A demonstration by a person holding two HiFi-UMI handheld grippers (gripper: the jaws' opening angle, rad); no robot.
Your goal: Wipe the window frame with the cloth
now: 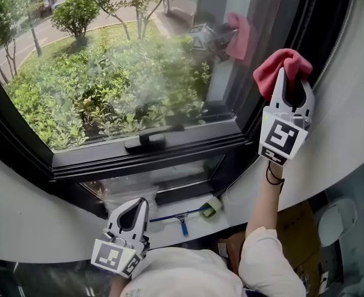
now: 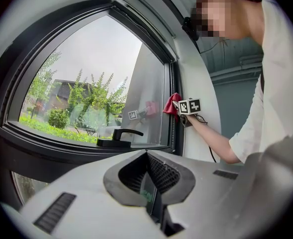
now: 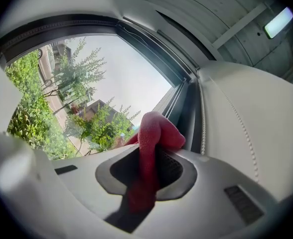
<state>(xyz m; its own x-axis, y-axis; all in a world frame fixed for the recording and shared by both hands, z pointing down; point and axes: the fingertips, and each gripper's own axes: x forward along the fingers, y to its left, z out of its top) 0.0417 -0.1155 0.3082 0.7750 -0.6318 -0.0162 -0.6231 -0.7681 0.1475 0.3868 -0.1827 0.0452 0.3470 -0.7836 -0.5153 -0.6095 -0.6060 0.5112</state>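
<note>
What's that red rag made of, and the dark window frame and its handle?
The cloth looks like soft knitted or microfibre fabric: matte red, bunched in folds, with a fine weave texture. The window frame is probably coated metal, dark with a smooth satin sheen, though it could be plastic. The handle has the same dark, smooth finish, so it is likely metal or hard plastic.

Indoor room at a large window with a dark window frame (image 1: 151, 156), white wall (image 1: 355, 104), squeegee (image 1: 183, 221) on the sill, cardboard box (image 1: 296, 228) on the floor, panelled ceiling with strip light (image 3: 278, 21) (more workroom or office than home), shrubs (image 1: 108, 85) and road (image 1: 39, 33) outside.
</note>
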